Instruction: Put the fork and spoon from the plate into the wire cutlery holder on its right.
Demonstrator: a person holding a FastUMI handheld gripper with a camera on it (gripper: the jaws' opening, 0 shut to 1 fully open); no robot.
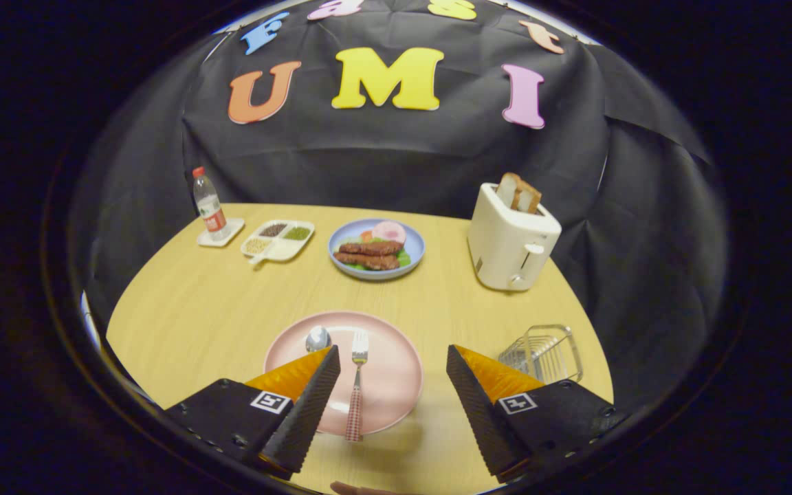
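Pink round plate (389, 375) holds a fork (357, 385), tines toward 12 o'clock, checked handle toward 6; a spoon (317, 339) at its 10 o'clock, handle probably hidden. Empty wire cutlery holder (542, 353) stands at the plate's 3 o'clock

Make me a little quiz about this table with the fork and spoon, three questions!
1. True or false: the fork lies on the pink plate, between the open gripper's fingers.
2. What sticks out of the toaster? A) toast B) a spoon C) a bottle
3. Fill in: the spoon lies on the plate beside the ____.

Key: 1 true. 2 A. 3 fork. The wire cutlery holder has no cutlery in it yet.
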